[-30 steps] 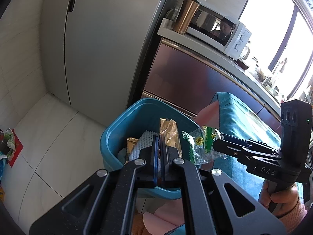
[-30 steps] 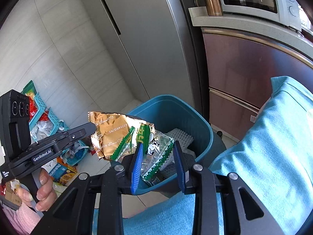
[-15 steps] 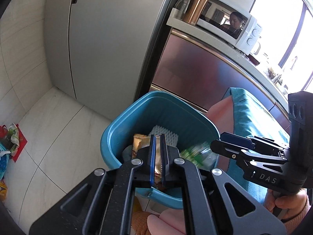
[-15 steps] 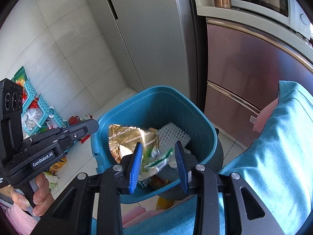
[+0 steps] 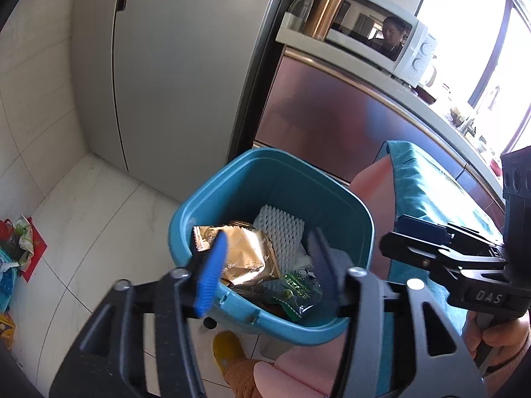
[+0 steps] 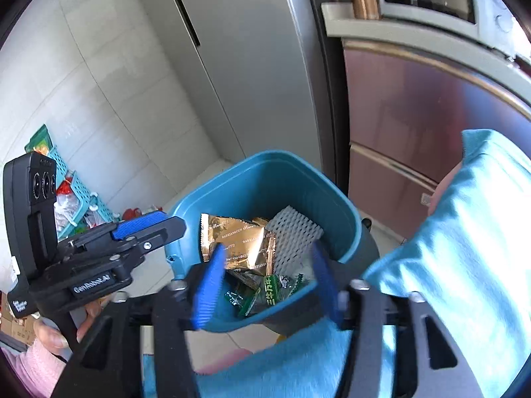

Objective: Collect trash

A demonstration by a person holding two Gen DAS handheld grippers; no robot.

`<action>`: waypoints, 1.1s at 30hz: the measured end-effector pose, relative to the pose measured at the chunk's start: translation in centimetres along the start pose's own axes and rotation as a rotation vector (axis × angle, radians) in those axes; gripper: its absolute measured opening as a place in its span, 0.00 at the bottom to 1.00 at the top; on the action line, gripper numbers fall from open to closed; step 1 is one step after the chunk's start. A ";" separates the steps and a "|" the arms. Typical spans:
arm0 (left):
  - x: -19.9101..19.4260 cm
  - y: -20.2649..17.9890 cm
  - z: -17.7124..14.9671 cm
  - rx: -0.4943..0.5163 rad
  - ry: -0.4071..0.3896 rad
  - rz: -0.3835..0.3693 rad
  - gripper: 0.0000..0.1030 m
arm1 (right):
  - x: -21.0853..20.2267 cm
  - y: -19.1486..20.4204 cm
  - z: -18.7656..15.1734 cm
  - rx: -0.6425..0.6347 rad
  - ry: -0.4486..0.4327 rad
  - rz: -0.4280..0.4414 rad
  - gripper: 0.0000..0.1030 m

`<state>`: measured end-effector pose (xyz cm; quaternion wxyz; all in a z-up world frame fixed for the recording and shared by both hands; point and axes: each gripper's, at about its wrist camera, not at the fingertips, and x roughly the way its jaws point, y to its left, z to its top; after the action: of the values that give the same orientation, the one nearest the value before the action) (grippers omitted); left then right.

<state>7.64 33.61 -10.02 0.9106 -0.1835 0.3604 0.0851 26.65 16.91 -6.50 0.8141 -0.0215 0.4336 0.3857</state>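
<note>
Both claws wide open, just opened, nothing between pads. Left claw (image 5: 265,265), right claw (image 6: 267,283) right above blue bin (image 5: 232,179). Gold wrapper (image 5: 245,255), green wrapper (image 5: 297,290) lying inside, below.

A teal plastic bin (image 5: 345,205) with rounded corners stands upright on the pale tiled floor, its mouth open and trash heaped in its bottom. On top lies a crinkled gold foil wrapper (image 5: 245,252) with small printed lettering, lying roughly flat and overlapping a white foam mesh sleeve (image 5: 282,232) that leans toward the far wall of the bin. Nearer the front wall lies a clear packet with green print (image 5: 295,288), partly tucked under the gold wrapper's edge, with darker scraps below it that are too hidden to tell.
</note>
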 end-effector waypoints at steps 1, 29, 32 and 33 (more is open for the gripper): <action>-0.7 -0.1 -0.2 0.012 -0.018 0.001 0.66 | -0.7 0.0 -0.3 -0.003 -0.018 -0.002 0.64; -15.7 -15.8 -7.4 0.301 -0.478 0.005 0.95 | -22.5 -0.9 -14.7 0.092 -0.621 -0.512 0.94; -16.3 -17.2 -8.1 0.311 -0.491 -0.016 0.95 | -24.0 -1.0 -16.0 0.096 -0.662 -0.552 0.94; -16.5 -17.4 -8.3 0.315 -0.500 -0.021 0.95 | -24.4 -0.9 -16.3 0.101 -0.673 -0.556 0.94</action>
<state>-4.46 13.96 0.50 0.9892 -0.0171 0.1317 0.0613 8.04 -4.66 0.68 0.9829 0.0292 0.1402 0.1158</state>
